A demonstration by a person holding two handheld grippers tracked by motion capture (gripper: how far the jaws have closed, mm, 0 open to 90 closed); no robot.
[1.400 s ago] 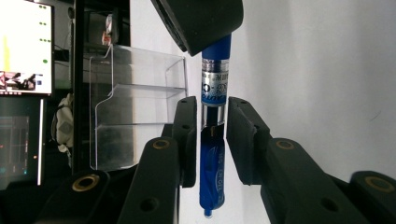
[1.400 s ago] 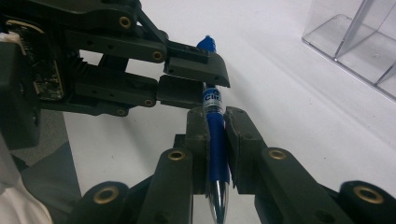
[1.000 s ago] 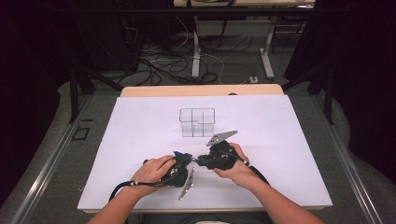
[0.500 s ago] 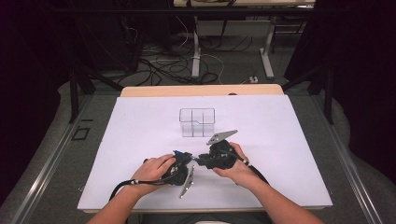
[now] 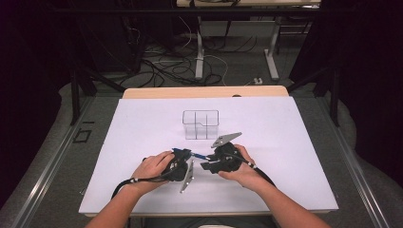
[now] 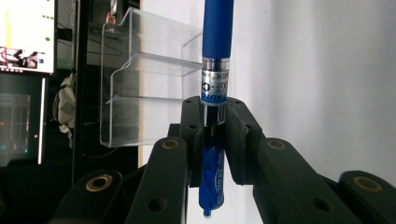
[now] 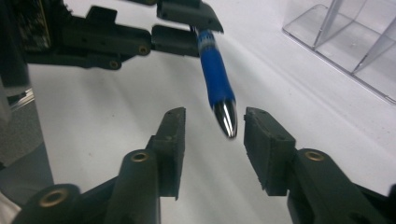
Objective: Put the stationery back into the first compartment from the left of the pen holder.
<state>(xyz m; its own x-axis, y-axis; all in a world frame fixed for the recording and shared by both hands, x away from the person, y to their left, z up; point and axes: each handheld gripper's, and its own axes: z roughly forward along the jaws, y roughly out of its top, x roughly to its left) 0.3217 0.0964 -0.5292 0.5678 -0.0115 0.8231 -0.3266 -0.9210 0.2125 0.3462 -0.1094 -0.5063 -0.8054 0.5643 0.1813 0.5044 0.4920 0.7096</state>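
High view: the left claw (image 5: 186, 155) and right claw (image 5: 205, 166) meet near the front of the white tabletop (image 5: 294, 142), a blue pen (image 5: 190, 153) bridging them, its long axis running from left claw to right. The clear organizer (image 5: 200, 124) stands just beyond.

Left claw view: the jaws are clamped on the pen's (image 6: 214, 93) barrel near its back end.

Right claw view: its jaws have just been opening and stand clear of the pen's silver tip (image 7: 226, 119), which hangs between them untouched.
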